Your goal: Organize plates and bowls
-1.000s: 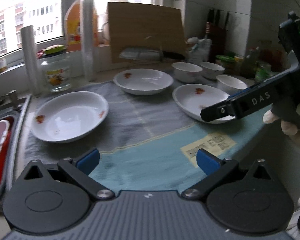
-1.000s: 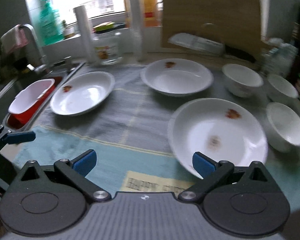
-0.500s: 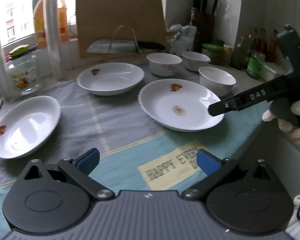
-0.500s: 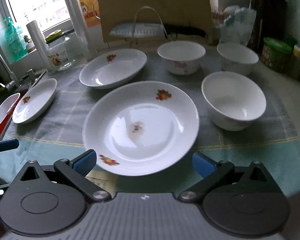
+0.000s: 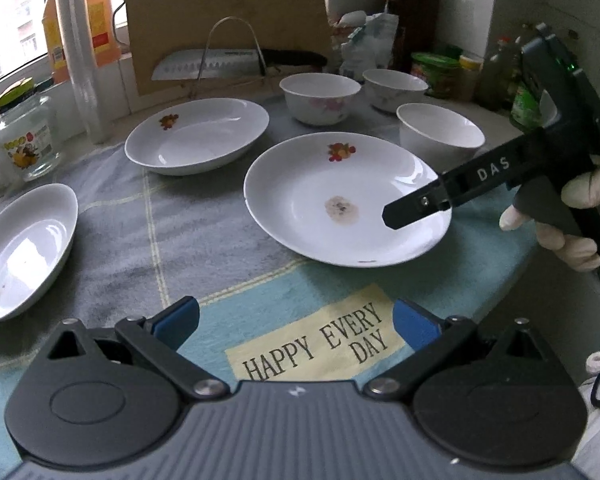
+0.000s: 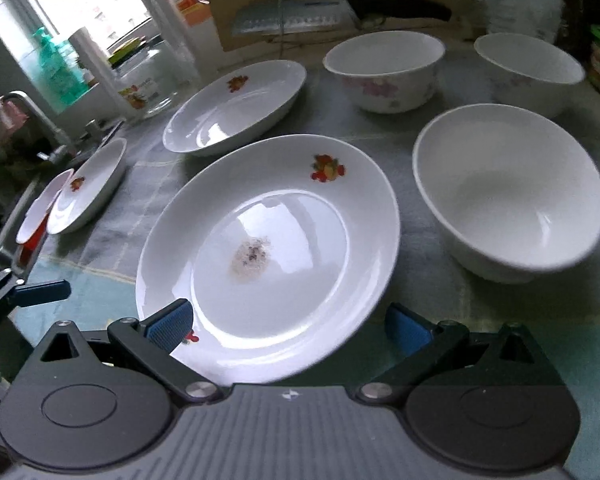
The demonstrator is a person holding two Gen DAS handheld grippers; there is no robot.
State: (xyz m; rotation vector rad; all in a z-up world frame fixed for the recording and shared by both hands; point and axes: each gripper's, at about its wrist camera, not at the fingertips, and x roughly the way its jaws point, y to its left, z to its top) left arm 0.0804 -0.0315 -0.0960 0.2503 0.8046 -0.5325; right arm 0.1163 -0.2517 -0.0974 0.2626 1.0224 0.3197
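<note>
The right claw (image 6: pixel 286 326) is wide apart at the near rim of the big plate (image 6: pixel 268 240) on the table (image 5: pixel 204 248), maybe to pinch it for stacking, while the left claw (image 5: pixel 296 322) waits apart, near and holding nothing.

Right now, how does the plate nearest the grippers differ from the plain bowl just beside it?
The plate is wide and shallow; the bowl is narrower and deep. The plate carries a fruit print on its rim; the bowl's inside is plain white. The plate has a brownish smudge at its centre; the bowl looks clean. The right gripper reaches over the plate's near edge; the bowl stands clear of it. Both are white, upright, and rest on the cloth.
</note>
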